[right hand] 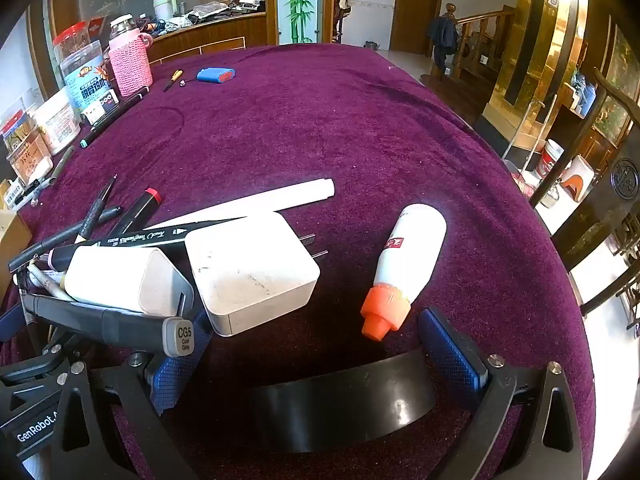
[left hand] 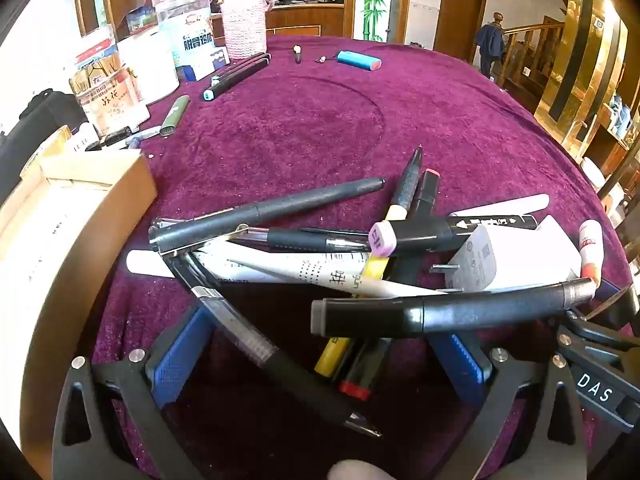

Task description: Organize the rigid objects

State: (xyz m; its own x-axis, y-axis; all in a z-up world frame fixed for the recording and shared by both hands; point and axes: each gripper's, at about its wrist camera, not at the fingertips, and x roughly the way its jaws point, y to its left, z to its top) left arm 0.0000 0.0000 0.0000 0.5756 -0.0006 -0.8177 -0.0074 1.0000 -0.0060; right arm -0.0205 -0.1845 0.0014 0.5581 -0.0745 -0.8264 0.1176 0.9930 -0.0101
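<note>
A round table (right hand: 360,128) covered with purple velvet cloth carried everything. On it lay a pile of pens and markers (left hand: 304,248), 2 white chargers (right hand: 252,268), a white bottle with orange cap (right hand: 404,268), a blue battery pack (right hand: 216,75), a cardboard box (left hand: 80,216) and some jars (left hand: 184,28) at the far left edge.

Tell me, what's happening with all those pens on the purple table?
Someone is tidying up with two hand-held grippers. The left gripper is open over a jumbled pile of pens. The right gripper is open too, near a white charger plug and a white bottle with an orange cap. Neither is holding anything yet.
</note>
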